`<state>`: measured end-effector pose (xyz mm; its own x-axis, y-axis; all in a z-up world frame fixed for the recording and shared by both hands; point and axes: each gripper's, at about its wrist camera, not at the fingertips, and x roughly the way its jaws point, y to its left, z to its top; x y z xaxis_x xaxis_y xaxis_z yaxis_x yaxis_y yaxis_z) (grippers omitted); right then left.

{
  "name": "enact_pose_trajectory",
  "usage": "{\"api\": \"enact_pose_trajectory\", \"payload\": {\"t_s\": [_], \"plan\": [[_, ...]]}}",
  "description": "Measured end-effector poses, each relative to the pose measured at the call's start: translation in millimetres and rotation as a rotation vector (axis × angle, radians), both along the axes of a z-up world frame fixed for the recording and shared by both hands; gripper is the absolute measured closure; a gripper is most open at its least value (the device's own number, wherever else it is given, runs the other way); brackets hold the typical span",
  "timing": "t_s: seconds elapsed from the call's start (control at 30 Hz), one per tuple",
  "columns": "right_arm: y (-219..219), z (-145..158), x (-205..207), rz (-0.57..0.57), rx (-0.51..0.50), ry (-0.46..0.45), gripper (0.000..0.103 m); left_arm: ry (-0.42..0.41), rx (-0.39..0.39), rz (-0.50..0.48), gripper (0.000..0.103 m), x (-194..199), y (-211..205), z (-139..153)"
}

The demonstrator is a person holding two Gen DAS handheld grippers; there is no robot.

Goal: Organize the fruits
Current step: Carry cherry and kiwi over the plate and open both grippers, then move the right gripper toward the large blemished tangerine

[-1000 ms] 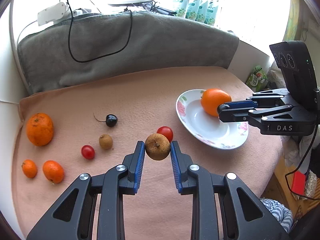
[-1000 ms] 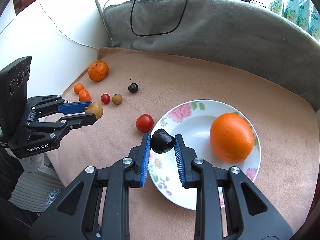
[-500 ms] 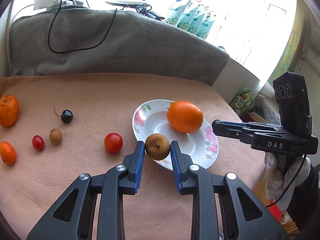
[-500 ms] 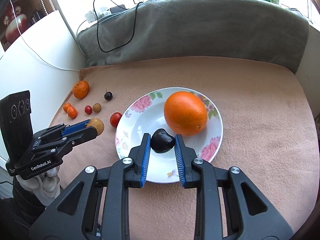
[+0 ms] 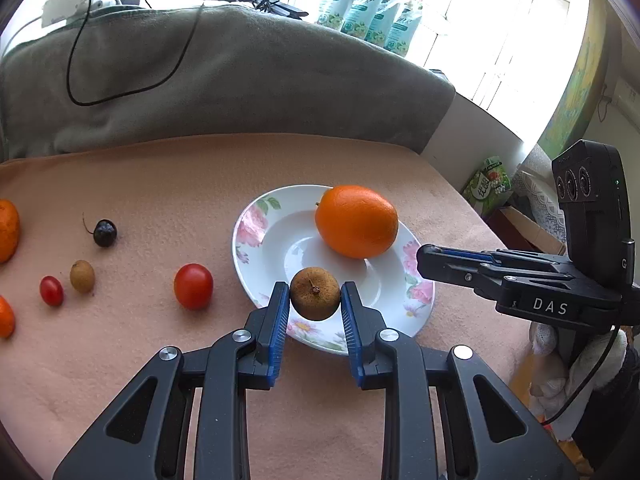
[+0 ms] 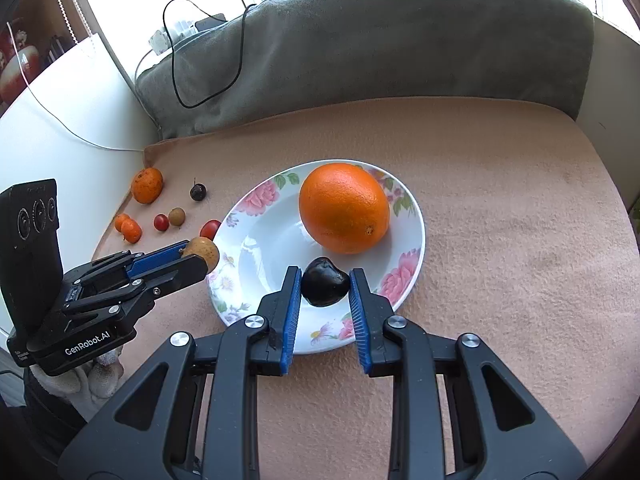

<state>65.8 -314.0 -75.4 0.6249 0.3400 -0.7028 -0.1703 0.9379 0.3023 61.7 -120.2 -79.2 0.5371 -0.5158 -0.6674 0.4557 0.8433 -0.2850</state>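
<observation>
We hold a brown fruit [image 5: 315,298] in the left claw [image 5: 314,305] and a dark fruit [image 6: 324,286] in the right claw [image 6: 325,290], both clamped tight, above the plate [image 6: 414,236] at 6 o'clock of the orange [image 6: 344,207], to release there.

Support surface: a flat top covered by a peach-pink fleece blanket [image 5: 168,176]. Directly on it lie a white floral-rimmed ceramic plate [image 5: 256,224], a round red tomato [image 5: 193,286] just left of the plate, a dark stemmed cherry [image 5: 105,233], a small brown oval fruit [image 5: 82,276], a small red cherry tomato [image 5: 51,290], and small orange mandarins [image 6: 147,185] at the far left edge.
</observation>
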Motion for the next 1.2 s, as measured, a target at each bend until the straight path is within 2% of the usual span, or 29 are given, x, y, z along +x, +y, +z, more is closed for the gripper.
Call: {"api": "enact_pose_trajectory", "payload": {"t_s": [0.67,0.7,0.73,0.77,0.9,0.97,1.03,1.07,1.1,1.2], "plan": [[-1,-1,5,-0.018,0.011,0.011,0.077,-0.013,0.018,-0.02,0.076,-2,-4,1],[-2,-1,5,-0.022,0.01,0.011,0.074,-0.014,0.018,-0.02,0.068,-2,-4,1],[-2,0,4,-0.026,0.013,0.008,0.064,-0.016,0.018,-0.018,0.06,-2,-4,2],[-3,1,4,-0.031,0.015,0.003,0.054,-0.021,0.017,-0.018,0.058,-3,-3,2],[-5,5,3,-0.047,0.026,-0.014,0.05,-0.027,0.018,-0.018,0.057,-4,-3,3],[-8,7,3,-0.059,0.028,-0.018,0.042,-0.029,0.02,-0.012,0.049,-4,-2,3],[-10,9,2,-0.072,0.031,-0.029,0.024,-0.031,0.016,-0.011,0.042,-4,-2,3],[-11,9,2,-0.079,0.034,-0.036,0.02,-0.032,0.017,-0.01,0.039,-4,-2,3],[-12,10,1,-0.085,0.038,-0.039,0.02,-0.036,0.02,-0.008,0.034,-5,-2,4],[-13,10,3,-0.092,0.052,-0.029,0.02,-0.059,0.04,0.001,0.033,-7,-4,5]]}}
